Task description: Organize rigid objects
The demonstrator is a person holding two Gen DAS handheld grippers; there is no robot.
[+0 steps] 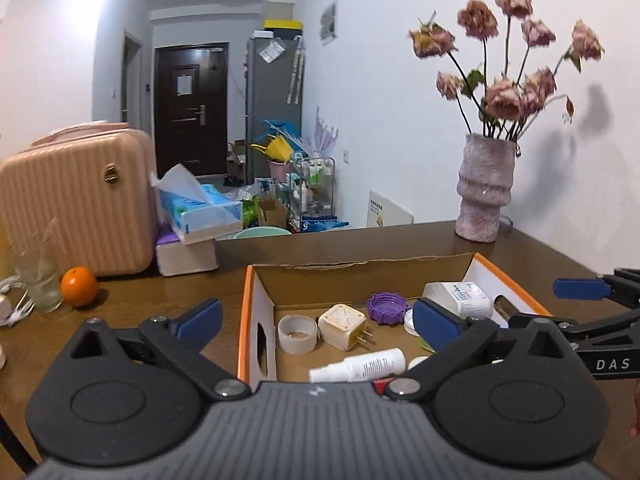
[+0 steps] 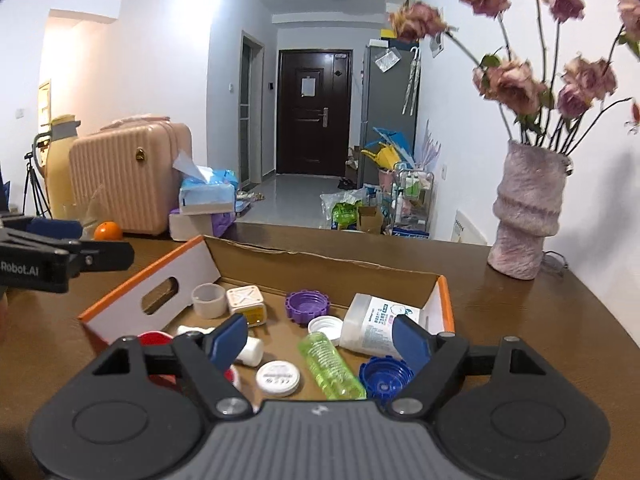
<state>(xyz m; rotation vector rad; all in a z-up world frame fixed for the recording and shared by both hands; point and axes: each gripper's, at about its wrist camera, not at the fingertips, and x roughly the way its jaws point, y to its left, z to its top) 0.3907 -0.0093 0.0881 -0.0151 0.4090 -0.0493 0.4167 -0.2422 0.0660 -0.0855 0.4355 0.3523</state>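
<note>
An open cardboard box with orange rims (image 1: 249,304) (image 2: 144,280) stands on the brown table. Inside lie a tape roll (image 1: 297,334) (image 2: 208,300), a cream plug adapter (image 1: 344,326) (image 2: 246,302), a purple cap (image 1: 387,307) (image 2: 307,306), a white jar (image 1: 460,298) (image 2: 380,324), a white spray bottle (image 1: 360,366), a green bottle (image 2: 330,364), a blue cap (image 2: 384,376) and a white lid (image 2: 278,378). My left gripper (image 1: 318,322) is open and empty above the box's near left side. My right gripper (image 2: 320,340) is open and empty above the box's contents.
A pink vase of dried roses (image 1: 484,188) (image 2: 524,212) stands at the table's back right. A pink suitcase (image 1: 76,200), stacked tissue packs (image 1: 196,220), an orange (image 1: 79,286) and a glass (image 1: 40,280) sit at the left. The table's far edge drops to a cluttered floor.
</note>
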